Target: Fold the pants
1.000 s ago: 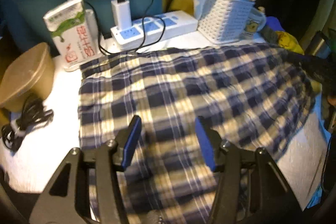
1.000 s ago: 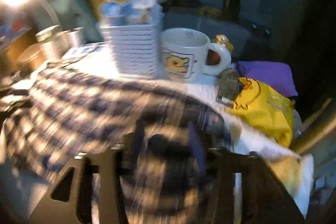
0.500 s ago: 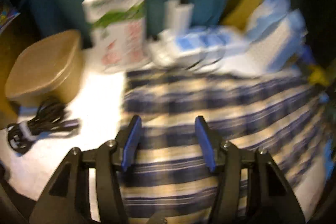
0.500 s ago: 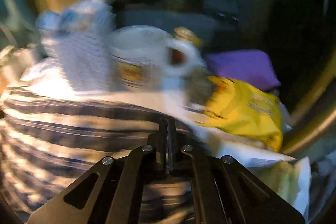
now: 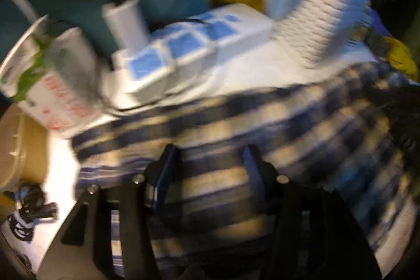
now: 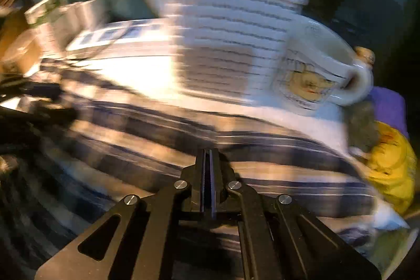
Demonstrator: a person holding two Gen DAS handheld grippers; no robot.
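The blue and cream plaid pants (image 5: 236, 127) lie spread on a white table; they also fill the lower half of the right wrist view (image 6: 157, 138). My left gripper (image 5: 210, 156) is open, its blue-padded fingers just above the pants' near part. My right gripper (image 6: 207, 162) is shut, its tips low over the plaid cloth; blur hides whether cloth is pinched between them. Both views are motion-blurred.
At the table's back stand a white power strip (image 5: 194, 43) with a charger, a carton (image 5: 50, 85), a white woven basket (image 5: 328, 25) (image 6: 231, 43), and a duck mug (image 6: 315, 75). A yellow bag (image 6: 391, 162) lies right. A tan bowl (image 5: 13, 146) and a coiled cable (image 5: 29, 211) sit left.
The right gripper went from open to shut over the pants and moved nearer the basket and mug. The left gripper stayed open and swung toward the power strip.
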